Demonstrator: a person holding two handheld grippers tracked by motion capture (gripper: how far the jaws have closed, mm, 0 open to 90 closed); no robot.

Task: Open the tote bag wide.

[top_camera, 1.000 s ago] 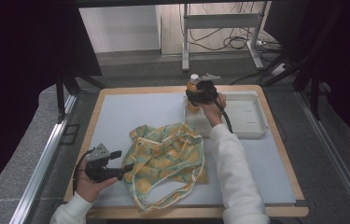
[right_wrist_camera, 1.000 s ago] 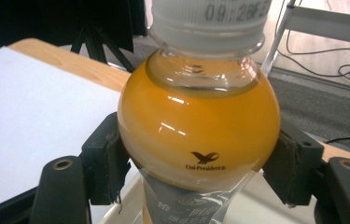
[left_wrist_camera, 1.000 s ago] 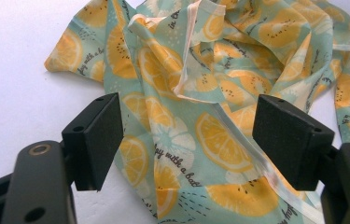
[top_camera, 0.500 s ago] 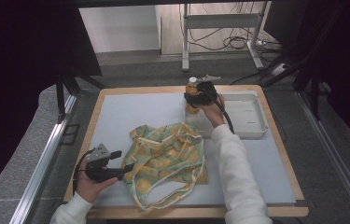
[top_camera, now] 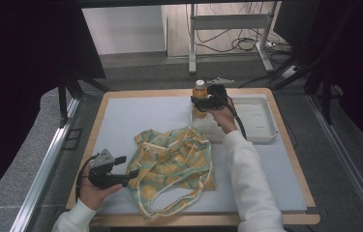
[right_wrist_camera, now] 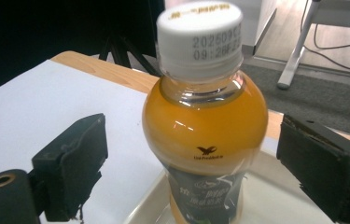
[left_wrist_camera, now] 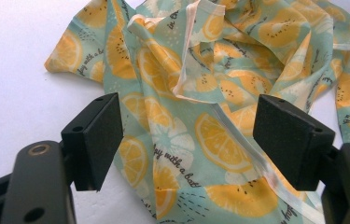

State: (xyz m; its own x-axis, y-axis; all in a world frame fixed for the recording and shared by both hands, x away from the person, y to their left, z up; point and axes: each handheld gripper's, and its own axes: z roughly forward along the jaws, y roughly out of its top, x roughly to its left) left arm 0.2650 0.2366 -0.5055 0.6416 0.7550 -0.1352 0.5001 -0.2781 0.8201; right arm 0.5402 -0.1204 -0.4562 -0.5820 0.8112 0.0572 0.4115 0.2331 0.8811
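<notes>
High view: the right gripper (top_camera: 199, 102) sits at the far side of the tabletop (top_camera: 135, 116), level with the orange drink bottle (top_camera: 199, 99), which stands upright in the near-left corner of the white tray (top_camera: 261, 121). A second ago the same gripper was already at the bottle, so the hand has barely shifted; what has changed is its jaws, which have just been opening. The left gripper (top_camera: 129, 175) lies low at the near-left edge of the lemon-print cloth bag (top_camera: 176, 162), as it did a second ago, and the bag lies crumpled in the middle of the tabletop with its strap looping toward the near edge.

Left gripper view: the jaws of the left gripper (left_wrist_camera: 186, 140) stand spread wide over the bag (left_wrist_camera: 210, 93); fabric lies between them (under them, really), but neither pad presses on it.

Right gripper view: the bottle (right_wrist_camera: 205, 126) stands between the jaws of the right gripper (right_wrist_camera: 191, 163), with clear daylight on both sides, so nothing pinches it. The white cap is on.

My reading: the gripper has most likely let the bottle go, though it could be widening to take it. Either way the bottle stands free in the tray and the bag is not yet held open.
</notes>
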